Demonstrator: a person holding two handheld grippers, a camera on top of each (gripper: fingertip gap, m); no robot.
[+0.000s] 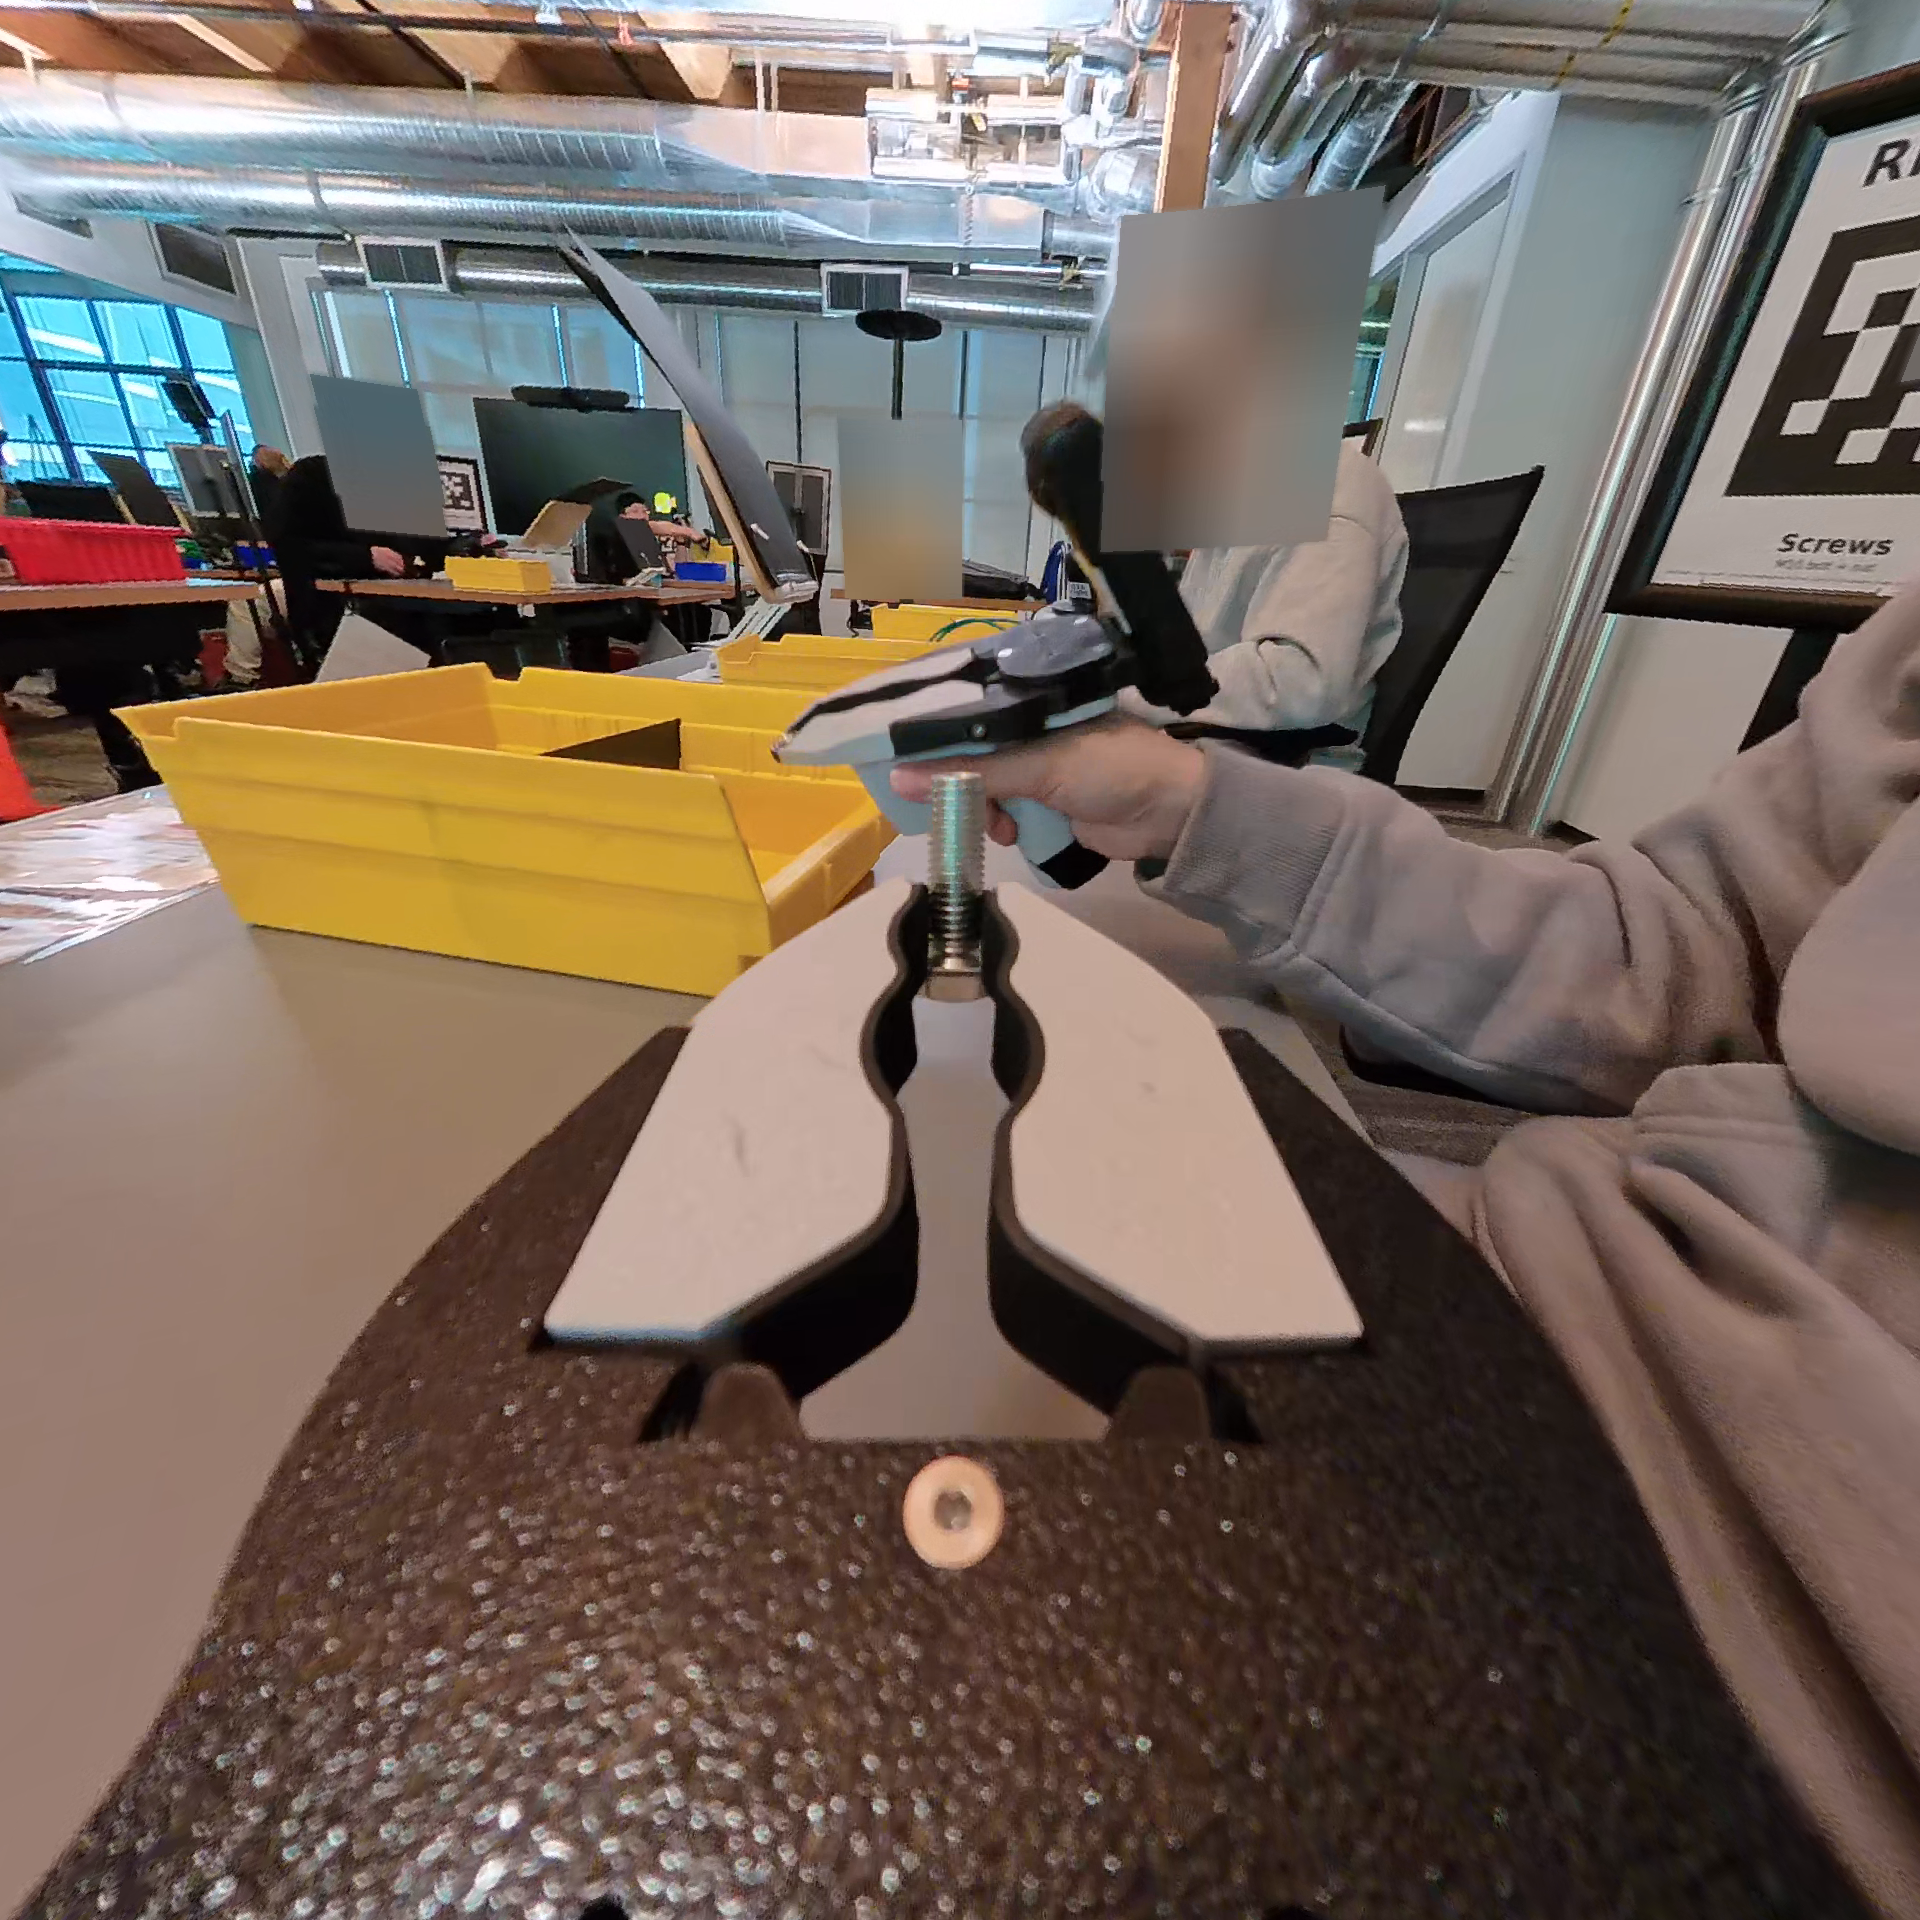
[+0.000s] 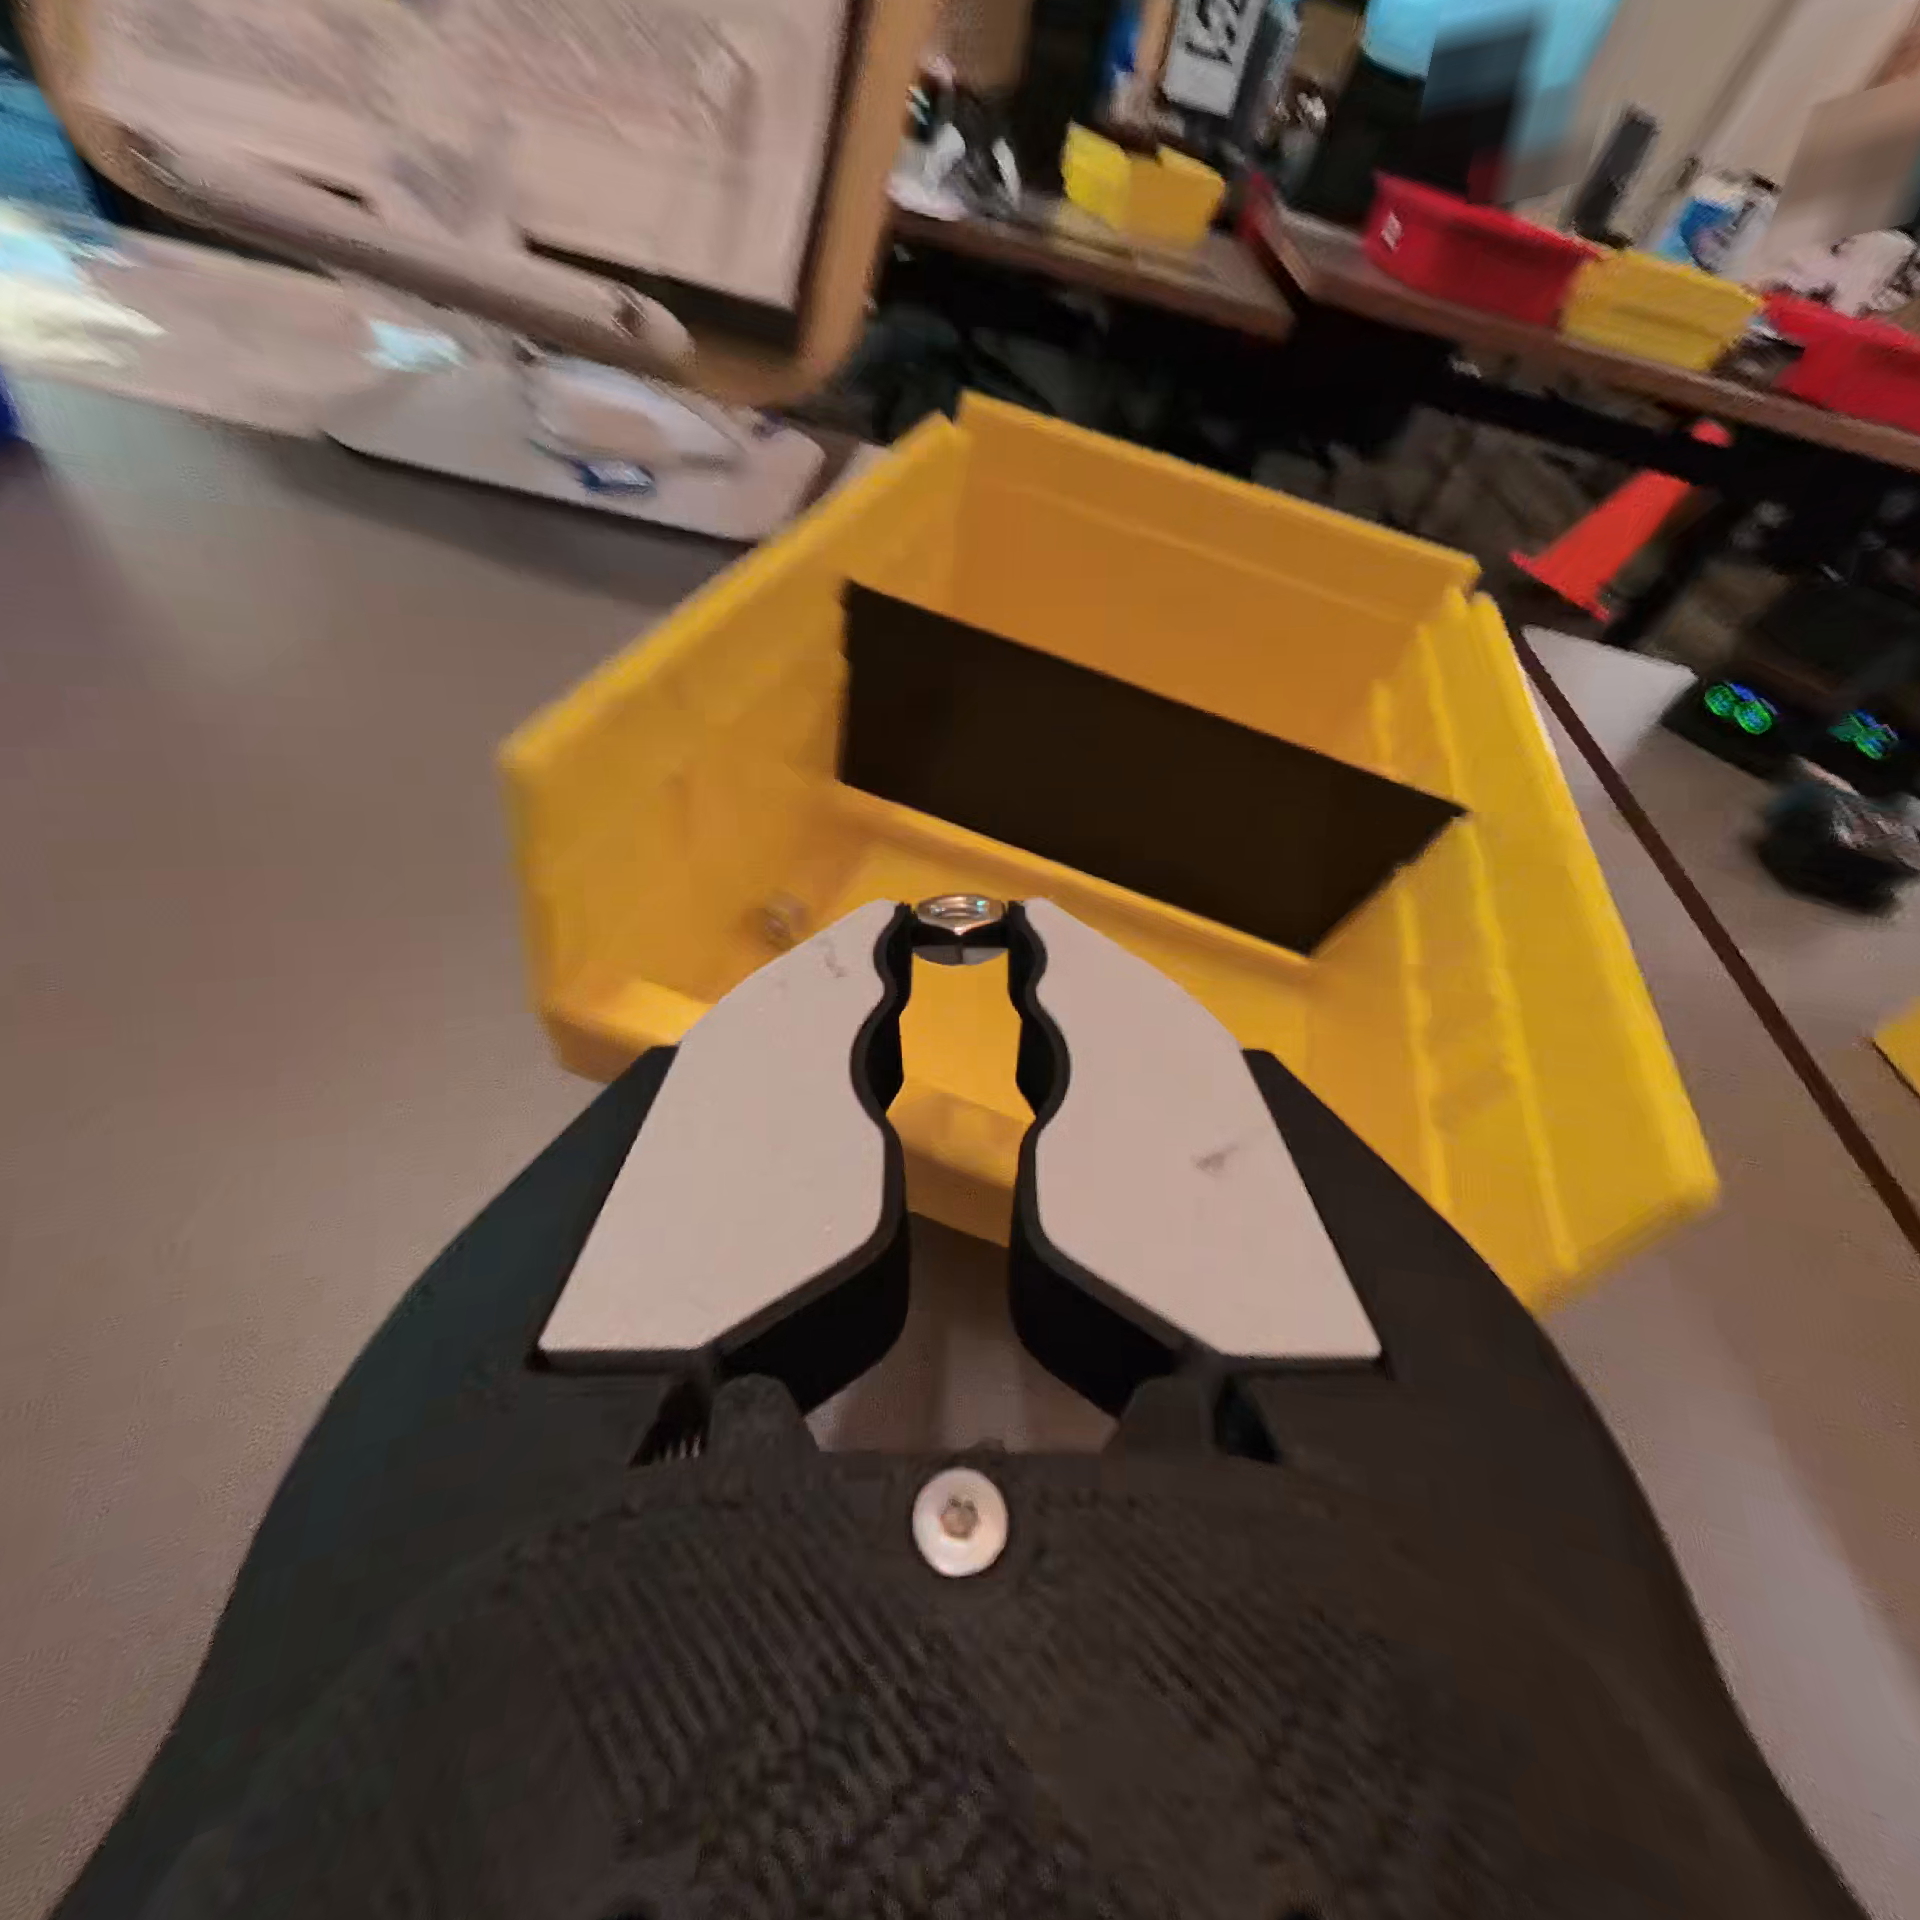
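A silver threaded bolt [image 1: 954, 883] stands upright with its hex head down, clamped by its lower threads between the jaws of the left gripper [image 1: 954, 914]; its shank rises clear above the fingertips. A small silver hex nut [image 2: 958, 927] is pinched at the very tips of the right gripper [image 2: 958, 930], its hole facing up. Below the nut sits a yellow bin [image 2: 1455, 935] with a black divider [image 2: 1122, 769], near the bench's right edge.

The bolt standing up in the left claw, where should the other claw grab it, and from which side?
Take the bolt by the bare threaded shank above the left claw, coming from above or the right: it stands upright, its hex head low between the fingers, top free.
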